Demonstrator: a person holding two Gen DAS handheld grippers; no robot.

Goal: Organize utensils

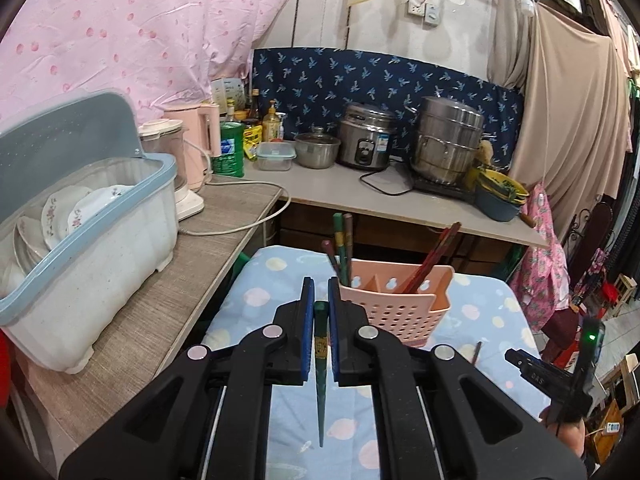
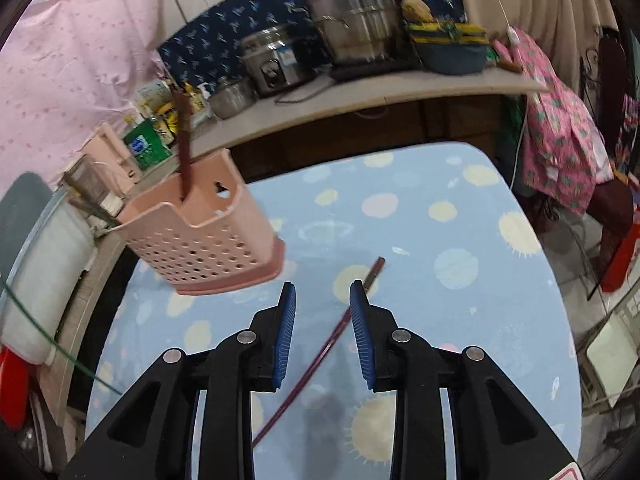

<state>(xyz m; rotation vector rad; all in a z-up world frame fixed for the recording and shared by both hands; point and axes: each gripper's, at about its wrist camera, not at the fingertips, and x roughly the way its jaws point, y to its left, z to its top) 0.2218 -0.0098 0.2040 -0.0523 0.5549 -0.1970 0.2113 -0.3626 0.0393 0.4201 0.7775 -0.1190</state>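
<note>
Left gripper [image 1: 321, 292] fingers clamped on green chopstick [image 1: 321, 356], tip pointing down, pink holder [image 1: 400, 308] just beyond; right gripper [image 2: 322, 294] fingers parted, empty, above maroon chopstick [image 2: 320, 356] lying on table [image 2: 460, 300], partly between them

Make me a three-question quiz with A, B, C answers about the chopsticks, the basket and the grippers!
1. Where does the dark red chopstick lie?
A. on the dotted blue cloth
B. in the dish box
C. on the counter

2. What colour is the holed basket?
A. green
B. pink
C. white

3. What is the left gripper doing?
A. standing open
B. shut on a green chopstick
C. holding a plate

Answers:
1 A, it lies flat on the blue cloth, below the open right gripper.
2 B, its walls are pink.
3 B, the green chopstick sits between its shut pads.
</note>
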